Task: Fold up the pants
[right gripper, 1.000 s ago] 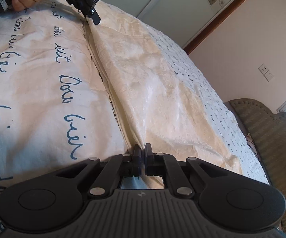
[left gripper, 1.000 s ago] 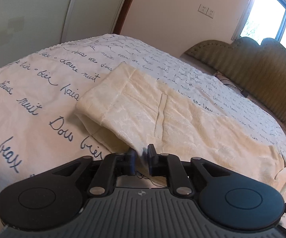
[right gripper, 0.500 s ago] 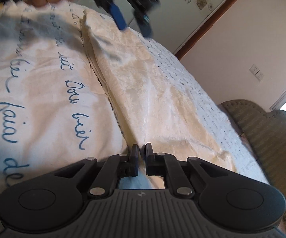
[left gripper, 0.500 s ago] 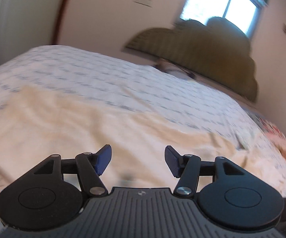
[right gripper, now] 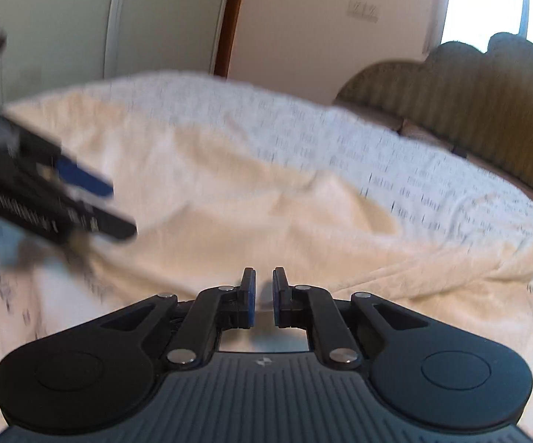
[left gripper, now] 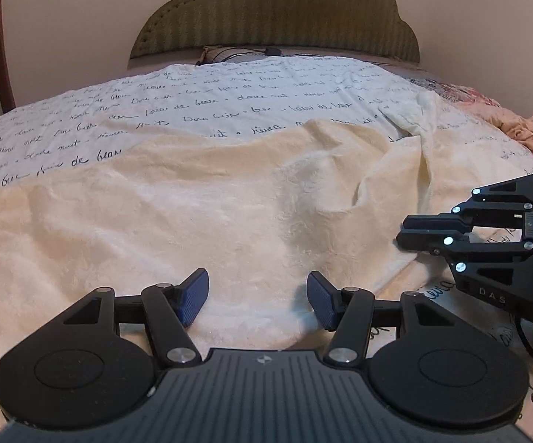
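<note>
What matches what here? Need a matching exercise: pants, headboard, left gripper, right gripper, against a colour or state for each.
Column one:
1. pants
2. headboard
3. left gripper
4. right gripper

Column two:
A. jaws wide apart
B. cream
C. jaws almost together
D. olive green

Pairs: 1-B, 2-D, 3-A, 4-C.

Note: the left gripper's jaws have just been opening, and nothing is clamped between them.
</note>
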`<control>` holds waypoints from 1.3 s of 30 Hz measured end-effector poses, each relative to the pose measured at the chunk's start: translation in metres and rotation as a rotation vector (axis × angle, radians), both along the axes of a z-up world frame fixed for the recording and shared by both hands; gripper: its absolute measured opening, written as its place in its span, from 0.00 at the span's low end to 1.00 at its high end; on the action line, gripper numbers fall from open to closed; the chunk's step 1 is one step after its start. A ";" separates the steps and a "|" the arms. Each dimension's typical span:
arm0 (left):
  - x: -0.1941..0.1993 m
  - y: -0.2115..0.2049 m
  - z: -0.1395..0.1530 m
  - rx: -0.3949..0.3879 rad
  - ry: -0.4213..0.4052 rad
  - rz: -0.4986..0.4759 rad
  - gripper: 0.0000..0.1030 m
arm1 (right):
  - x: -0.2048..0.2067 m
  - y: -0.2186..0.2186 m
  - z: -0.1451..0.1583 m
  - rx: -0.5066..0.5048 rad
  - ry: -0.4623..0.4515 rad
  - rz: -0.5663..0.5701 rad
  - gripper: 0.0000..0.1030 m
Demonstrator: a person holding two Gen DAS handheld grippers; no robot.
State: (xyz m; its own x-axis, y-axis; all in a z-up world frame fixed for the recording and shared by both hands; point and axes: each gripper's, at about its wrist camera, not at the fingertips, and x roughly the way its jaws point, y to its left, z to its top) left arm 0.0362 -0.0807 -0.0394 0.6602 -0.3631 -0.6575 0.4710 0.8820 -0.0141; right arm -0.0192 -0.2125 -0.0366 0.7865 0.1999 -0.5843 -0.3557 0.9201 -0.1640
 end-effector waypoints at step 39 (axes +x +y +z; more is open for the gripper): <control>0.030 -0.121 -0.034 -0.155 -0.066 -0.365 0.12 | 0.107 -0.176 0.050 0.268 -0.004 -0.584 0.37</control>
